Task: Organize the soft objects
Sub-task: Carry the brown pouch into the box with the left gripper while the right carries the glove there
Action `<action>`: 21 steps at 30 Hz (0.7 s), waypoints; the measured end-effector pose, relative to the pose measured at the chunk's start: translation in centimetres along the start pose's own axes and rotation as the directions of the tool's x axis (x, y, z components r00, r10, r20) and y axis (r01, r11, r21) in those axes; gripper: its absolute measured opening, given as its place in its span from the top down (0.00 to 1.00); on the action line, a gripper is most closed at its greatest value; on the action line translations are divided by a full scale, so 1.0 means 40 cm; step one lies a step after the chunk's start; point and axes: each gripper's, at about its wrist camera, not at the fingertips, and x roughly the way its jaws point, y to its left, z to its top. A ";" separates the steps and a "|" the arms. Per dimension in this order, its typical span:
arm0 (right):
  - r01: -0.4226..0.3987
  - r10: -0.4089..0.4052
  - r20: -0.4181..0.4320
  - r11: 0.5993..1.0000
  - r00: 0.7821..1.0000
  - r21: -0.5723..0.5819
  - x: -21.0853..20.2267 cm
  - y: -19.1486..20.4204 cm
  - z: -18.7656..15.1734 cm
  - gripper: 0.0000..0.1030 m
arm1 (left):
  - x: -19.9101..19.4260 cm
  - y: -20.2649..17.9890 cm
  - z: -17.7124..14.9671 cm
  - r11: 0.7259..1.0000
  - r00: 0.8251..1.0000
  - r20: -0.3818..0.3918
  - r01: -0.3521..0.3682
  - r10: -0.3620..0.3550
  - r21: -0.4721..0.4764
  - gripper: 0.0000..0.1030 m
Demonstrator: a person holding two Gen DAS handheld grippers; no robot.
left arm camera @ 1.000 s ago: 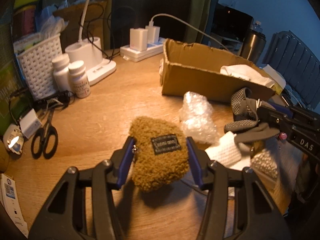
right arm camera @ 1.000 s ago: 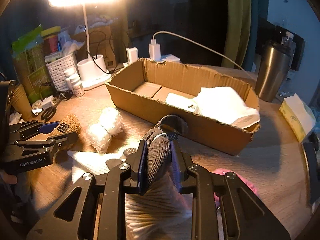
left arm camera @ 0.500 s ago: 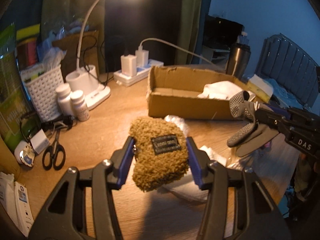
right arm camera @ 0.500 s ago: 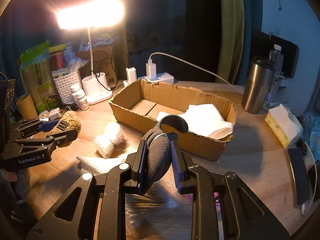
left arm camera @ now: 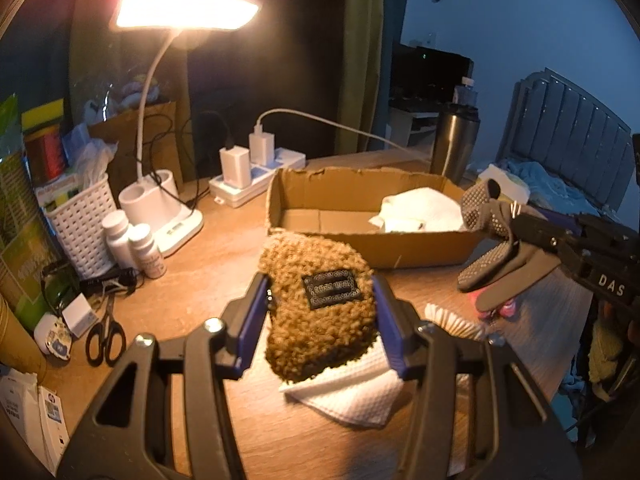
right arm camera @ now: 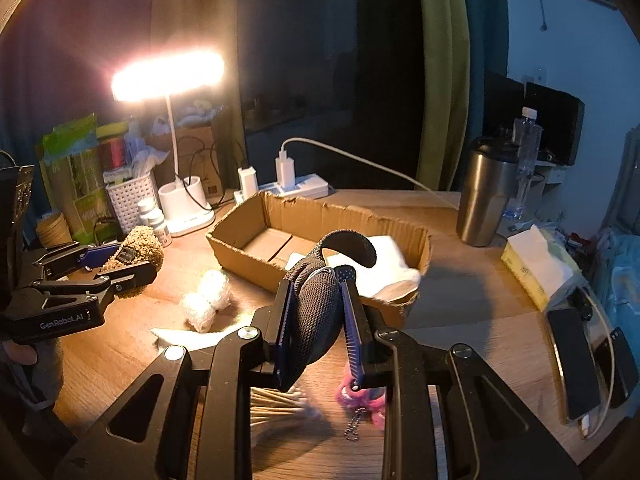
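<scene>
Grippers both loaded: left gripper point(left arm camera: 320, 312) clamps brown fuzzy pouch point(left arm camera: 318, 308), right gripper point(right arm camera: 318, 320) pinches grey dotted glove point(right arm camera: 316, 312), both near cardboard box point(right arm camera: 248, 252) w/ white cloth point(left arm camera: 416, 212).

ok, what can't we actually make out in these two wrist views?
- Patch text on the brown fuzzy pouch: left wrist view, too small and blurred to read.
- Pink keychain item: right wrist view, blurred and half hidden by the right hand-held gripper, which is shut on the grey dotted glove.
- Cardboard box floor under the white cloth: covered in both views.
- Cotton swabs: right wrist view, blurred, partly behind the gripper frame.
</scene>
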 end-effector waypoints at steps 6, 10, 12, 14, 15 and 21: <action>0.011 -0.011 0.022 1.000 1.000 0.010 -0.020 -0.029 0.009 0.75 | 0.002 -0.021 0.029 1.000 1.000 0.019 0.004 -0.005 0.011 0.50; 0.017 -0.017 0.034 1.000 0.999 0.015 -0.028 -0.051 0.016 0.75 | 0.005 -0.035 0.051 1.000 0.999 0.032 0.010 -0.011 0.022 0.50; 0.020 -0.020 0.043 1.000 0.999 0.019 -0.031 -0.063 0.021 0.75 | 0.004 -0.041 0.062 1.000 0.999 0.042 0.012 -0.013 0.027 0.50; 0.022 -0.023 0.052 1.000 0.998 0.021 -0.033 -0.071 0.026 0.75 | 0.004 -0.047 0.073 0.999 0.999 0.049 0.014 -0.016 0.033 0.50; 0.023 -0.025 0.055 0.999 0.998 0.022 -0.034 -0.075 0.028 0.75 | 0.005 -0.050 0.078 0.999 0.998 0.053 0.015 -0.016 0.036 0.50; 0.026 -0.028 0.071 0.999 0.997 0.022 -0.031 -0.094 0.041 0.75 | 0.006 -0.058 0.105 0.999 0.997 0.078 0.014 -0.017 0.044 0.49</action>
